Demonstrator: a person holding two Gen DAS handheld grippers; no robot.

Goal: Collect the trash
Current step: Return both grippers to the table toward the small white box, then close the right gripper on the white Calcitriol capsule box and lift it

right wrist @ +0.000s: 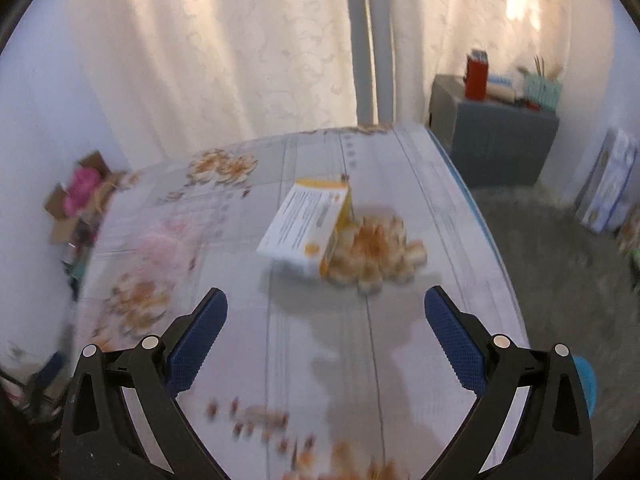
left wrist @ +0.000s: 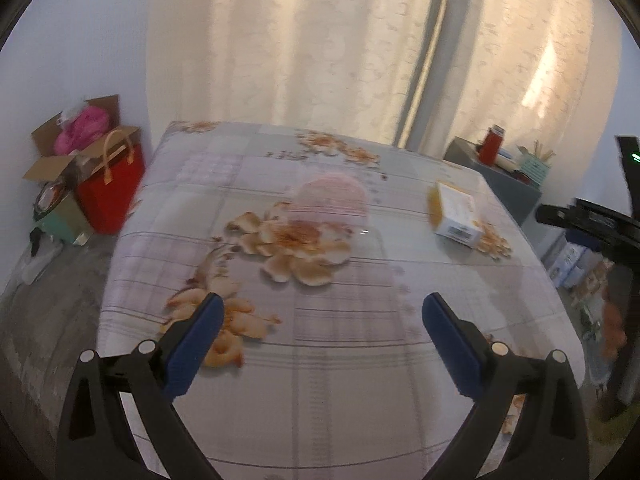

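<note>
A white and yellow carton box (right wrist: 306, 228) lies on the flower-print tablecloth (right wrist: 304, 344), ahead of my right gripper (right wrist: 325, 300), which is open and empty above the table. The box also shows in the left wrist view (left wrist: 456, 216) at the right. A see-through pink plastic container (left wrist: 330, 198) sits mid-table, ahead of my left gripper (left wrist: 322, 308), which is open and empty. It shows blurred in the right wrist view (right wrist: 164, 240) at the left.
A red bag (left wrist: 112, 188) and an open cardboard box (left wrist: 68, 148) stand on the floor left of the table. A grey cabinet (right wrist: 492, 136) with a red bottle (right wrist: 476, 76) stands at the back right. Curtains hang behind. White packages (right wrist: 608, 184) stand at the right wall.
</note>
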